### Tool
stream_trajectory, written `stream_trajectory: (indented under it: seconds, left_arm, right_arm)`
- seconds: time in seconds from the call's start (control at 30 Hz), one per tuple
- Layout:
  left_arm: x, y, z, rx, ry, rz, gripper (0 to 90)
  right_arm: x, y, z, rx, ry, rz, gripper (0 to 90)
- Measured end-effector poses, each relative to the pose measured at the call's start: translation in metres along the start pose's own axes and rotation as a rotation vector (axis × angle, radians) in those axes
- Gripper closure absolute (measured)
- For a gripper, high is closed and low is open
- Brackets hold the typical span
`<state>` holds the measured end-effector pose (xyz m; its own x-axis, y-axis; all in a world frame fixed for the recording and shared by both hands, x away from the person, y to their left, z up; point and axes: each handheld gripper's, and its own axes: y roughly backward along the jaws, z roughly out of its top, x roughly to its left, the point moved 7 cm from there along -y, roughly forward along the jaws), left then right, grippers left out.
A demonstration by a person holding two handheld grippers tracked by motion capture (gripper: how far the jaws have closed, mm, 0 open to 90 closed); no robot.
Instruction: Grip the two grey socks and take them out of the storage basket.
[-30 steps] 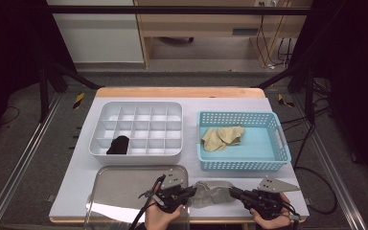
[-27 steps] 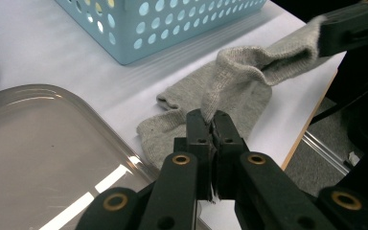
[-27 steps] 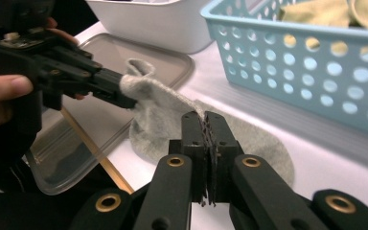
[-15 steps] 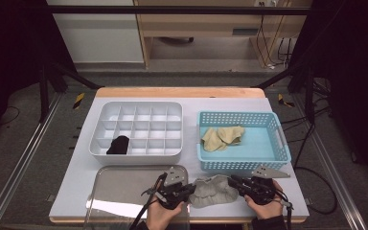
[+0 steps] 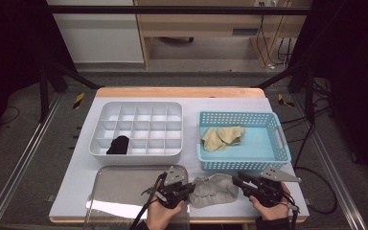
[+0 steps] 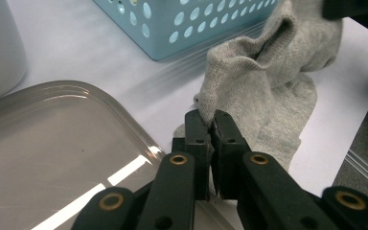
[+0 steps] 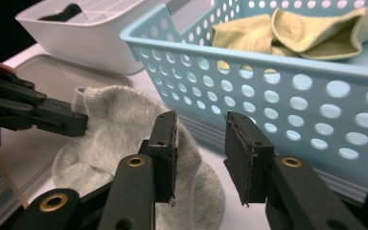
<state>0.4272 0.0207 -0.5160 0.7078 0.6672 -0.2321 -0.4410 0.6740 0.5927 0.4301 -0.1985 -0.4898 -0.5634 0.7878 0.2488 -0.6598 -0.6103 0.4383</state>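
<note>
Grey sock (image 5: 214,189) — blue basket (image 5: 242,164) just behind.

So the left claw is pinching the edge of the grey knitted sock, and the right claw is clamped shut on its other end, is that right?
Not quite. The left claw does pinch the edge of the grey knitted sock, but the right claw is not clamped on it. The right gripper view shows its jaws standing apart with nothing between them; they have just been opening, and the sock lies behind them on the table.

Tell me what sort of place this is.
Probably a lab or recording workspace, not a home: a white table set in a dark metal frame, cables trailing on the floor behind, and a sorting setup of a compartment tray and a blue basket of socks.
</note>
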Motion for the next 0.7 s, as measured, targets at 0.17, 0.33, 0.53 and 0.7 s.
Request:
stream_trajectory:
  seconds: [0.17,0.33,0.53,0.7]
  left_arm:
    - [0.000,0.000,-0.001,0.003,-0.001,0.004,85.8]
    - [0.000,-0.001,-0.001,0.002,-0.002,0.004,85.8]
    - [0.000,-0.001,-0.001,0.006,0.000,0.009,85.9]
    - [0.001,-0.001,-0.001,0.008,0.000,0.010,85.6]
  right_arm:
    - [0.005,0.009,0.004,-0.028,0.009,0.006,61.9]
    - [0.001,-0.006,-0.009,0.025,-0.002,0.015,60.8]
    - [-0.009,-0.019,-0.025,0.093,-0.029,-0.010,61.6]
    - [-0.016,-0.021,-0.025,0.096,-0.043,-0.039,61.9]
